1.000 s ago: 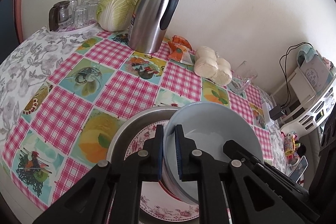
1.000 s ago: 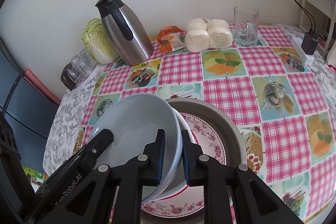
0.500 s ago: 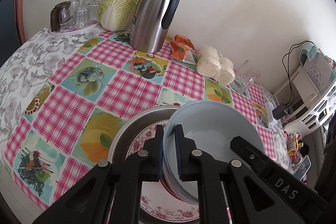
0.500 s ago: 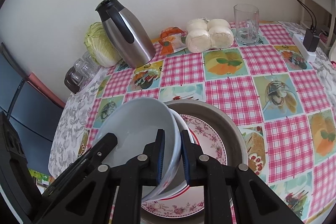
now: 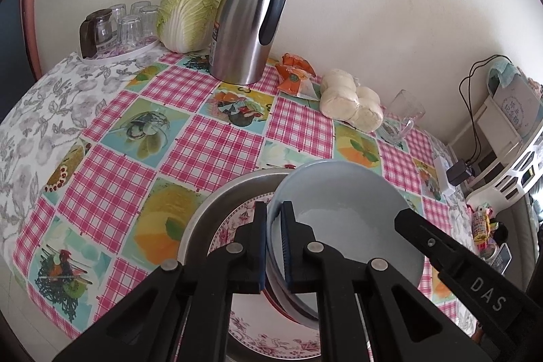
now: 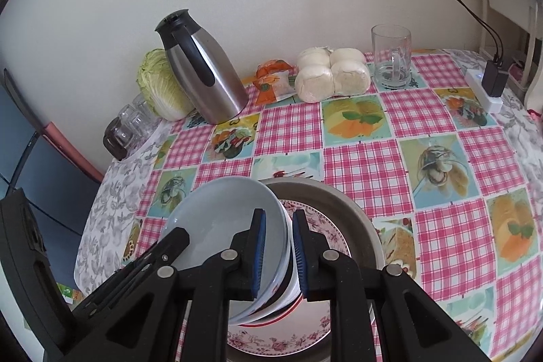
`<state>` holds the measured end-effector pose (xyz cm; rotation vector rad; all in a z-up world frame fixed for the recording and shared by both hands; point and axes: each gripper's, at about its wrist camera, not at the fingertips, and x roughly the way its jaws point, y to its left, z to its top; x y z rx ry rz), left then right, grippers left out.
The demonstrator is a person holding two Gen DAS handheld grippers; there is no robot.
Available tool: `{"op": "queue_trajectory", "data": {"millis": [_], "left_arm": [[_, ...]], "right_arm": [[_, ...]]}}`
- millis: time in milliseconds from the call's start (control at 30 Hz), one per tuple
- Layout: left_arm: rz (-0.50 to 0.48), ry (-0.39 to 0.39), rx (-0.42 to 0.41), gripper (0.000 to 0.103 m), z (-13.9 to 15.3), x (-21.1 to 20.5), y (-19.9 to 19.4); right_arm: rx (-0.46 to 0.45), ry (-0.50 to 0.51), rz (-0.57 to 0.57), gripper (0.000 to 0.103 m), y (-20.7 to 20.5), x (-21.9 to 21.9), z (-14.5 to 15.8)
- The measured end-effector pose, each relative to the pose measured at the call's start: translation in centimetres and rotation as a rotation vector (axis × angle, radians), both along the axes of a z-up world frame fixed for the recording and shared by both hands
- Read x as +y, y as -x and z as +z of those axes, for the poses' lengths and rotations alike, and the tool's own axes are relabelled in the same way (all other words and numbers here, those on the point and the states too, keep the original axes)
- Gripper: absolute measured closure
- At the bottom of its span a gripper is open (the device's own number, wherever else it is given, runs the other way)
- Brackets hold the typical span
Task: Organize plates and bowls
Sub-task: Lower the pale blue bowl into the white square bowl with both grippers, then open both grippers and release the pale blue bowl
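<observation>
Bowls (image 6: 234, 236), nested and tilted above the floral plate (image 6: 325, 229), are clamped at opposite rims by my left gripper (image 5: 273, 243) and right gripper (image 6: 276, 255). Next, I judge: lower them level, then release.

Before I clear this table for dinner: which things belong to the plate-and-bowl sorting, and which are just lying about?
Job:
- blue bowl, both claws on its rim: left claw, right claw
- white bowl nested under it
- floral plate
- metal basin

Lying about:
- thermos jug
- cabbage
- buns
- glass mug
- snack packet
- tray of glasses
</observation>
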<state>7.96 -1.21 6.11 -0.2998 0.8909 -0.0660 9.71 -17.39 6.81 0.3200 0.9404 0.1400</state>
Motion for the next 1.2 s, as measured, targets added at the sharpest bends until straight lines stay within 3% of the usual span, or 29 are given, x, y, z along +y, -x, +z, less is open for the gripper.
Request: {"op": "queue_trajectory", "data": {"millis": [167, 433, 533, 700, 833, 900, 1067, 1200], "left_arm": [[-0.002, -0.019, -0.001, 0.095, 0.1, -0.1, 0.0], [0.012, 0.013, 0.006, 0.093, 0.5, 0.5, 0.2], [0.011, 0.018, 0.001, 0.07, 0.9, 0.6, 0.4], [0.006, 0.027, -0.031, 0.05, 2.0, 0.7, 1.0], [0.029, 0.006, -0.052, 0.034, 2.6, 1.1, 1.4], [0.049, 0.0, -0.048, 0.024, 2.7, 1.4, 1.5], [0.104, -0.046, -0.03, 0.019, 2.5, 2.5, 1.4], [0.141, -0.064, -0.039, 0.008, 2.5, 3.2, 1.6]], "right_arm": [[0.02, 0.001, 0.003, 0.084, -0.2, -0.1, -0.7], [0.03, 0.004, -0.002, 0.084, -0.1, -0.4, -0.8], [0.025, 0.008, 0.001, 0.084, 0.0, -0.4, -0.5], [0.024, 0.024, -0.002, 0.067, 0.1, -0.4, -0.3], [0.017, 0.04, -0.016, 0.044, 0.3, -0.6, 0.0], [0.013, 0.058, -0.02, 0.041, 0.3, -0.6, 0.2], [0.006, 0.069, -0.02, 0.026, 0.3, -0.7, 0.3], [0.01, 0.074, -0.039, 0.018, 0.2, -0.9, 0.2]]}}
